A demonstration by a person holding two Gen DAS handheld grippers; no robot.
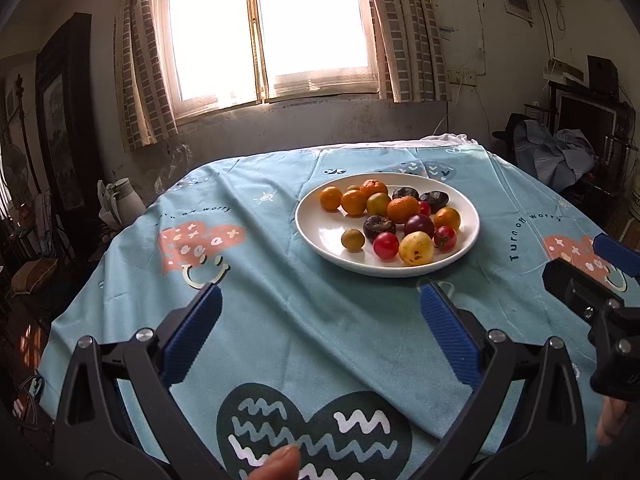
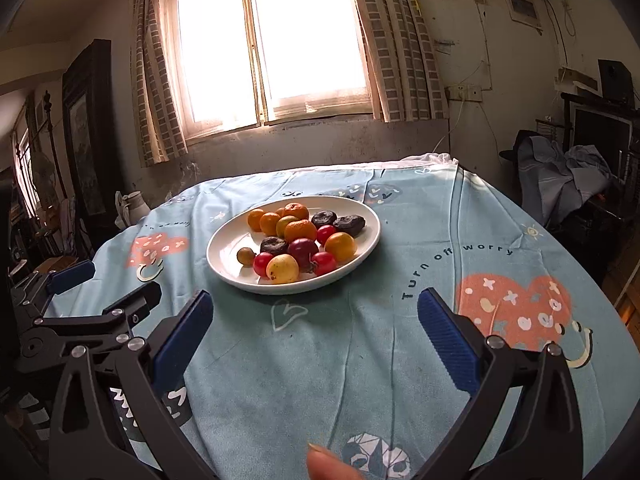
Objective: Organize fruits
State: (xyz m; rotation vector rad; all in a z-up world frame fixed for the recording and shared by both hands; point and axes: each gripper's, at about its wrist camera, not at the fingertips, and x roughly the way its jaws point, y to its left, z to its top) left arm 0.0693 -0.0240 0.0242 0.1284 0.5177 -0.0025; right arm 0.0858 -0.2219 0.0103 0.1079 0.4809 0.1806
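The left claw stands wide open above the counter, its two blue-padded fingers spread far apart, holding nothing and touching nothing. The right claw is spread just as wide and is likewise empty, hovering over the light blue patterned cloth that covers the counter. In the left wrist view the right claw shows at the right edge, just beside the left one. The white plate sits on the cloth beyond both claws, toward the far side near the window. It carries the fruits: orange ones at the far left, dark wrinkled ones in the middle and far right, and red ones and a yellow one at the near rim.
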